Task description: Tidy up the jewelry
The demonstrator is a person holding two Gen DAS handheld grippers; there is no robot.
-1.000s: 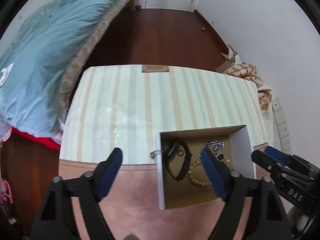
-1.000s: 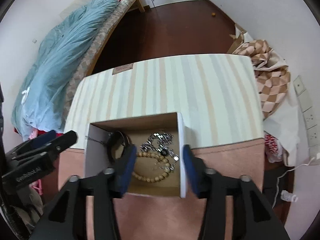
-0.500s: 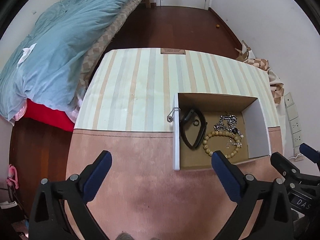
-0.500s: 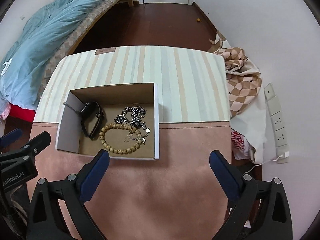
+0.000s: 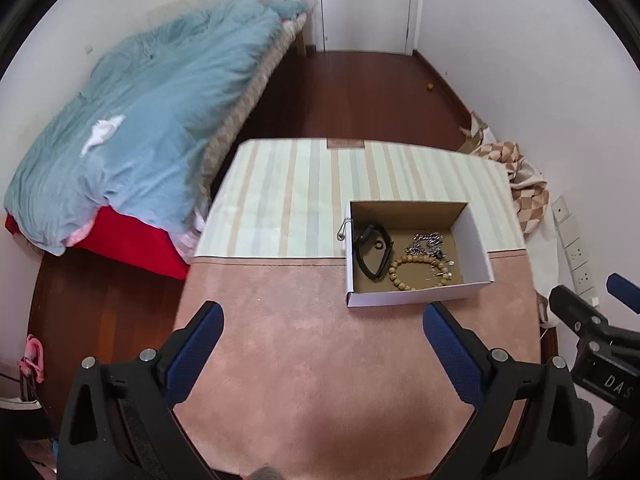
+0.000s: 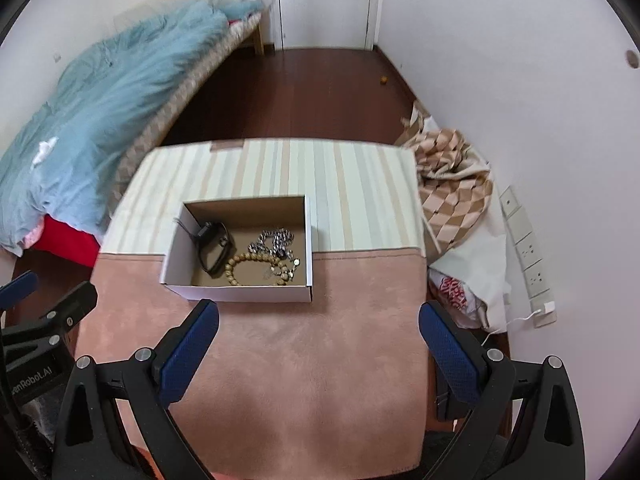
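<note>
So the jewelry is all sitting in the small white cardboard box (image 5: 416, 298) with the brown inside, which sits on the table straddling the seam where the pink suede-looking cover (image 5: 320, 360) meets the striped cloth (image 5: 300, 192). Inside the box: a black band (image 5: 372, 254) (watch strap or fitness band, hard to say) on the left side, a wooden bead bracelet (image 5: 414, 274) toward the near wall, and a silver chain (image 5: 428, 240) bunched up behind the beads, touching them. There's also a thin silver chain bit with a clasp (image 5: 343, 232) hanging over the box's left wall to the outside.

Left gripper (image 5: 320, 344) is spread wide with nothing between its blue pads, hovering over the pink cover on the near side of the box. Right gripper (image 6: 320, 344) is the same deal, jaws fully apart and empty, box just beyond its left finger.

Further out: a bed with a light blue duvet (image 5: 140, 128) on the left, dark wood floor (image 5: 360, 92), a checkered tan cloth (image 6: 452, 196) piled by the right wall, and a white door (image 5: 366, 4) at the far end.
</note>
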